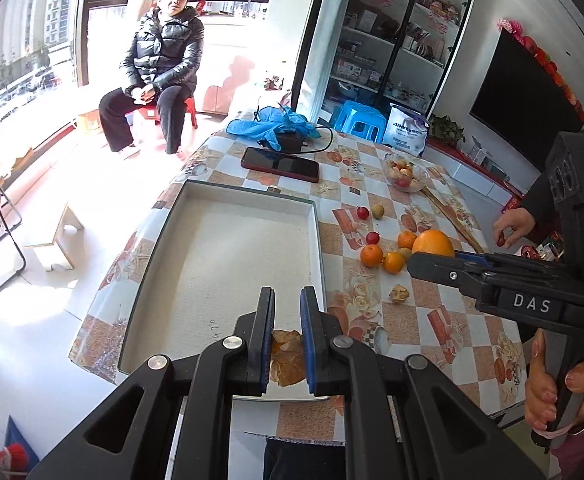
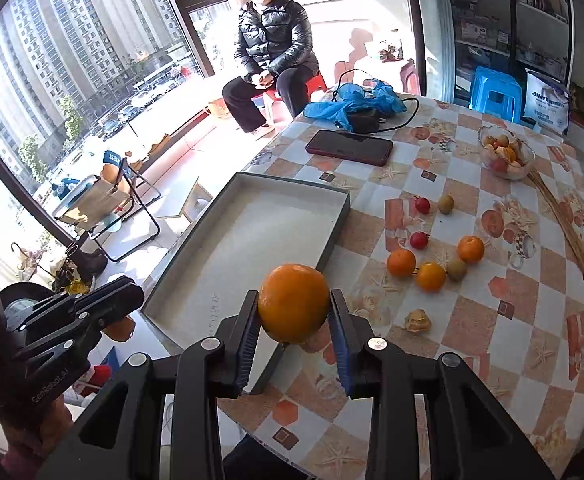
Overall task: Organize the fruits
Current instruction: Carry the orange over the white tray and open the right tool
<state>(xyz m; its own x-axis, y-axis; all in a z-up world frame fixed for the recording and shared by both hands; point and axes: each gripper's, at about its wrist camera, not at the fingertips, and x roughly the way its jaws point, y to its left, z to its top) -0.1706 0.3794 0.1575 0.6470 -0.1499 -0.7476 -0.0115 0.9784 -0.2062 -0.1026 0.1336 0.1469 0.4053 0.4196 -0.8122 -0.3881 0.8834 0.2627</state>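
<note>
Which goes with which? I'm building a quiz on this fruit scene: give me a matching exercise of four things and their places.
Things:
1. big orange
2. papery husk fruit
3. phone
4. tray

Places:
a. between the left gripper's pads
b. flat on the table, beyond the tray
c. between the right gripper's pads
d. on the table, nothing in it

Pairs: 1-c, 2-a, 3-b, 4-d

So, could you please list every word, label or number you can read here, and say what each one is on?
"DAS": on the right hand-held gripper.
"GenRobot.AI": on the left hand-held gripper, along its body.
White bag by the blue stool: print too blurred to read.
Tray, handwritten marks on the floor: illegible.
Cabinet box labels: too small.
</note>
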